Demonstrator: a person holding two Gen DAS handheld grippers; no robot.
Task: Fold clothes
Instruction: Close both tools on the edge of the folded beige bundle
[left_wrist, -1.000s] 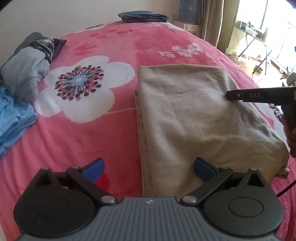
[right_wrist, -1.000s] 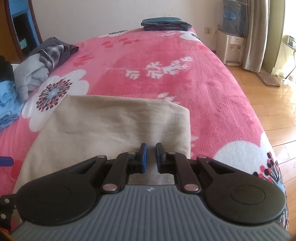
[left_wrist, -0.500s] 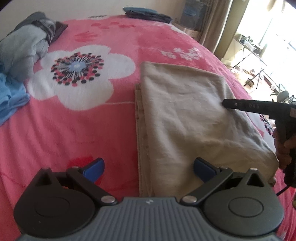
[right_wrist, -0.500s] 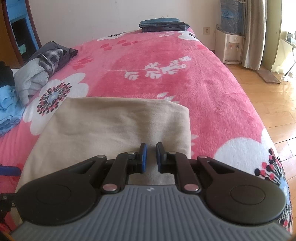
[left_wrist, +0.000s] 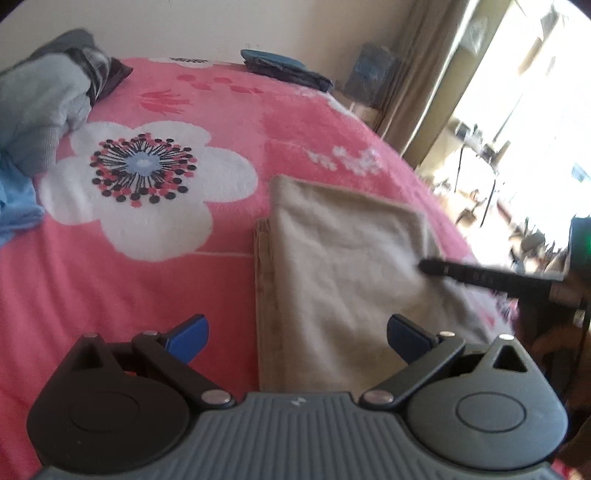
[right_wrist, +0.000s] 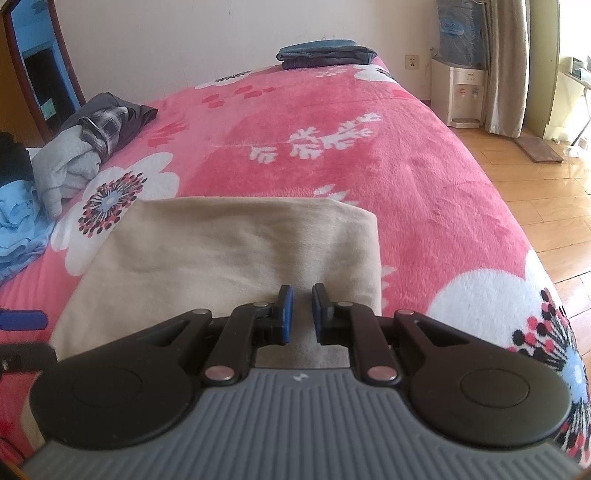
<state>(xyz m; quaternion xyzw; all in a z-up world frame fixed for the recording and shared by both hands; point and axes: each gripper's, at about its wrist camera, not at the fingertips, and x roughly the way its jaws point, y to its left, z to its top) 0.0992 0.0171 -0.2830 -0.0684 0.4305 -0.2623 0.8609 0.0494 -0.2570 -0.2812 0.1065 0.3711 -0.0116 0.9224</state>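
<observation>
— Beige garment (right_wrist: 236, 243), where does it lie?

— Folded into a flat rectangle on the bed (right_wrist: 424, 184), straight ahead of the right tool (right_wrist: 299, 312) and running under its tips. In the left wrist view the same garment (left_wrist: 343, 266) sits ahead and to the right of the left tool (left_wrist: 295, 332), with a doubled edge along its left side.

— How do the tools stand?

— The left tool has its blue pads spread wide, nothing between them; one pad (left_wrist: 188, 332) is over the pink blanket, the other over the cloth. The right tool's pads are drawn nearly together with a thin gap, and beige cloth shows through that gap. Whether they pinch any fabric, I cannot tell. From the left view the right tool (left_wrist: 428, 266) comes in from the right as a dark bar, blurred, with its tip over the garment.

— What else is on the bed?

— Far ahead of both tools, by the wall, a folded dark stack (right_wrist: 327, 53). To the left of the tools, an unfolded heap (right_wrist: 70, 162) of grey, plaid and light blue clothes.

— Any containers?

— No basket or box in view; the clothes lie straight on the blanket. A water dispenser (right_wrist: 461, 85) stands on the floor beyond the bed, to the right.
</observation>
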